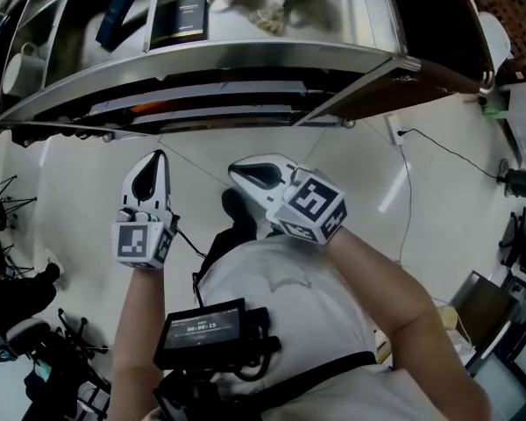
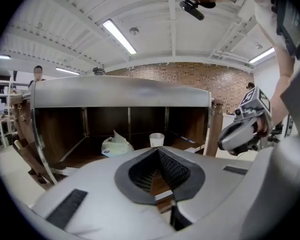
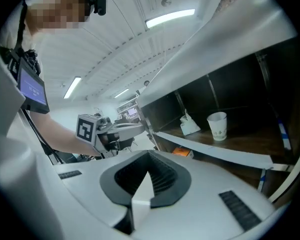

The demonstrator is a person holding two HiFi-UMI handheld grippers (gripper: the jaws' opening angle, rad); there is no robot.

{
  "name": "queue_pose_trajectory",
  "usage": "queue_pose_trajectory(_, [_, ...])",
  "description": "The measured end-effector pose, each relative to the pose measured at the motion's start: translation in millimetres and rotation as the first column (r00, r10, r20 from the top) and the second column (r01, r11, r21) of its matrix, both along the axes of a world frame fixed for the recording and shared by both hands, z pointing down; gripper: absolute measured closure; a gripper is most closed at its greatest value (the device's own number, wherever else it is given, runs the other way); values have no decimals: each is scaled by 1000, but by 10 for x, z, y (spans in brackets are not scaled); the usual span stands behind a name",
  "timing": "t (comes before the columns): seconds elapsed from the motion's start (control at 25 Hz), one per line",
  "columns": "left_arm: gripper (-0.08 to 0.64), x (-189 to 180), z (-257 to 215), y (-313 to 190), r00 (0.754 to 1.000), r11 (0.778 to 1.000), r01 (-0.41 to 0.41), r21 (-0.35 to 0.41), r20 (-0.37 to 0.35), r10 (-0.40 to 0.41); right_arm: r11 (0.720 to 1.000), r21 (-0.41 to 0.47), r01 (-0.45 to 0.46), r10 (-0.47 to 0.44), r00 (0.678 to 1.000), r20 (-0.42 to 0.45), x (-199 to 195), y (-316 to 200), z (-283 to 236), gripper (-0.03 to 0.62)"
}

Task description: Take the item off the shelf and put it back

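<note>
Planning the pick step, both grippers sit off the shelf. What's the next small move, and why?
Probably open the fingers of the left gripper and ease toward the paper cup. Both it and the right gripper are shut and empty, short of the shelf; the cup stands upright, straight ahead of the left one.

- This is looking like a big work hall or test lab, not a home.
- Long lights (image 2: 119, 36) are shining from a high white ceiling (image 2: 60, 19) with beams.
- A brick wall (image 2: 190, 73) is running along the far end of the room.
- A wood shelf (image 1: 245, 64) with shiny metal edges is standing on a pale, shiny floor (image 1: 79, 174).
- A black cable (image 1: 447, 154) is trailing over the floor, and black stands (image 1: 4, 207) are crowding the side.
- Another person (image 2: 38, 73) is standing far off.
</note>
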State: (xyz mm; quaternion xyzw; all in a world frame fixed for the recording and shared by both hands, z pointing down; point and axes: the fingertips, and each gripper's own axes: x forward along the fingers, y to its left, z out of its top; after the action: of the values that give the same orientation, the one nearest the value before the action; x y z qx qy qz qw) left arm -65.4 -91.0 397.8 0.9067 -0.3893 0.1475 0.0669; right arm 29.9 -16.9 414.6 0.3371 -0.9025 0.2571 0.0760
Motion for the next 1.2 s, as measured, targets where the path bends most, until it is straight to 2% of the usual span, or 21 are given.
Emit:
queue_pose_trajectory(0.12, [560,57,-80,157,999,999,-44,-15,-2,44,999,31,-24,24,1000,13,101,-24,-138,587])
queue_pose_trajectory(0.24, [560,72,-186,272,999,998,-53,-31,-12,53,997,61,-40,39,999,22,164,-21,-294,587])
queue_pose_trajectory(0.48, [560,181,-512,432,994,994,-101,-34,-48,99,992,122,-26,21,999,39,152,12,-647,588])
queue_pose_trajectory(0.92, [560,410,-1136,625,974,978,-209,8,-91,209,973,232,-6,-20,993,113,3,87,-1352,588])
queue_pose_trajectory(1.12, [560,348,-1197,628,975,978,-202,49,-80,206,965,261,-24,-11,991,130,14,122,-1481,588])
queue_pose_trajectory(1.2, [560,400,-1224,672,973,976,-213,38,-87,216,963,268,-22,-11,992,122,19,146,-1486,588])
